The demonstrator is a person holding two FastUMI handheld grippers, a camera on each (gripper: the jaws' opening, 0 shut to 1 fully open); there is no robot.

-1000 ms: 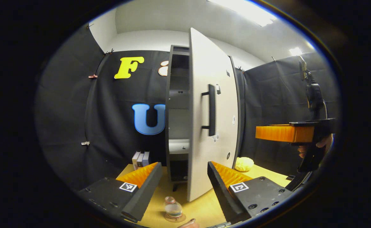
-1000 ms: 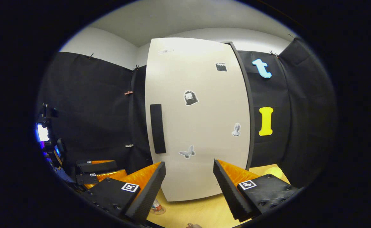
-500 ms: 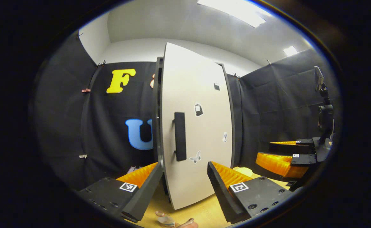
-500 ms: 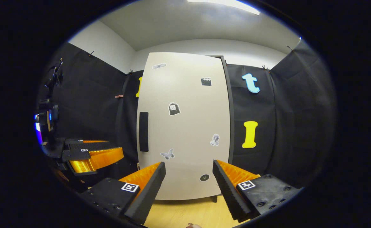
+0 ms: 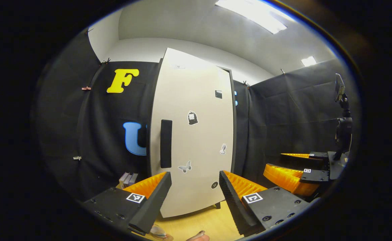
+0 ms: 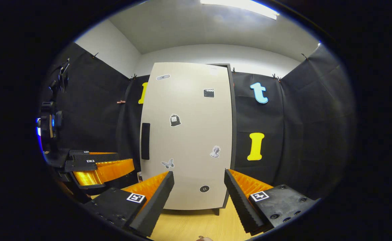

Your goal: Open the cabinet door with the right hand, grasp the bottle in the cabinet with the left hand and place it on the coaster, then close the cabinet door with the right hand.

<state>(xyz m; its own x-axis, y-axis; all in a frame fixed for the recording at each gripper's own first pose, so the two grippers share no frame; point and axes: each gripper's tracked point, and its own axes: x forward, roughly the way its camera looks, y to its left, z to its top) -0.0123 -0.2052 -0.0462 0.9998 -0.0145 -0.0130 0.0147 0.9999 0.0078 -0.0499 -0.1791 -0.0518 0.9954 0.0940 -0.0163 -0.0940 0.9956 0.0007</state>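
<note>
Door (image 6: 187,134) sat shut at 12 o'clock (stickers on its face). Left gripper (image 5: 195,187) and right gripper (image 6: 198,187) both gaped wide, holding nothing. Bottle (image 5: 157,231) barely visible at 6 o'clock, on the table (image 5: 199,222).

- One cabinet door (image 6: 186,134), with one dark handle (image 6: 145,141)
- Six stickers on the door (image 6: 175,119)
- Two grippers: left gripper (image 5: 192,197), right gripper (image 6: 197,197)
- Small boxes (image 5: 128,179) by the cabinet, count unclear

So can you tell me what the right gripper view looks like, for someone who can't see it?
A tall pale cabinet door with stickers and a dark handle stands shut on a wooden table. The right tool sits open before it; the left tool is off to the side.
</note>
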